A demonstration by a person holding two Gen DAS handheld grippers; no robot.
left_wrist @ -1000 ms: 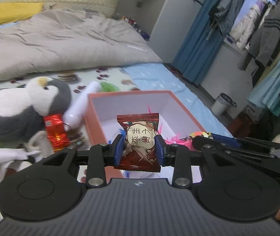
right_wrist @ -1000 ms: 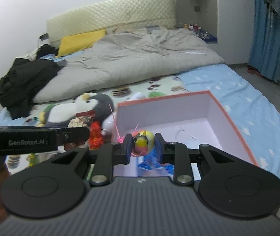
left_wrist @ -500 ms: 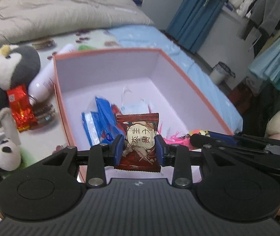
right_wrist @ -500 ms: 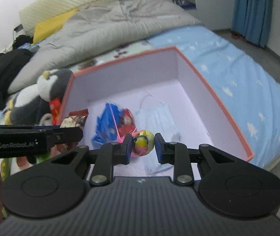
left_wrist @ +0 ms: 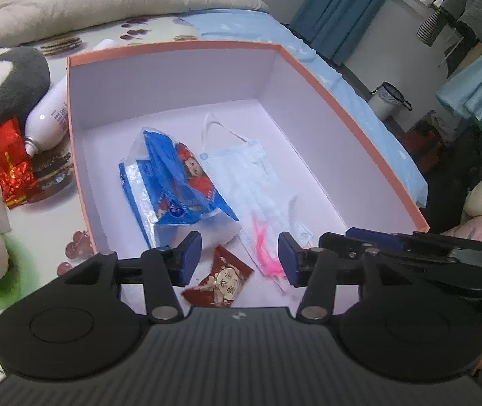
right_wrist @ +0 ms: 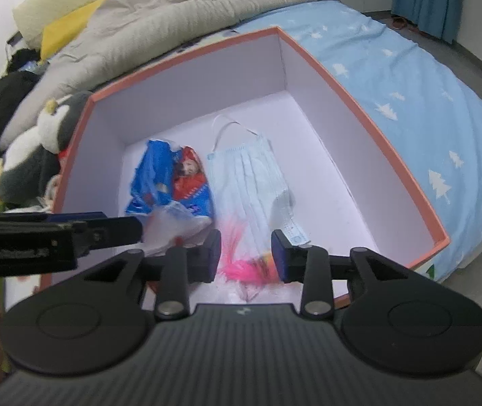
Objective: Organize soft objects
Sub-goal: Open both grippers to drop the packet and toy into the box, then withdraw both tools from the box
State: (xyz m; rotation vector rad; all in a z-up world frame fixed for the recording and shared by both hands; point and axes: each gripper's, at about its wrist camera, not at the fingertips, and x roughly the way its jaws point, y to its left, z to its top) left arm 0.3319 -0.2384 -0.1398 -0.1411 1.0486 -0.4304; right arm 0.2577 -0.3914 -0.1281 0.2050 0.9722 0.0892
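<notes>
both claws have just been opening over the orange-rimmed box (left_wrist: pixel 349 108), the left gripper (left_wrist: pixel 239 262) spread above the dropped red snack packet (left_wrist: pixel 220 280), the right gripper (right_wrist: pixel 246 257) apart around the pink feathered toy (right_wrist: pixel 247 265), whose feathers might snag a pad on withdrawal.

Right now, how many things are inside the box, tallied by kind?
Snack packets: 2, a blue bag and a red packet
Face masks: 1
Feather toys: 1, pink
Total: 4 in the box
</notes>
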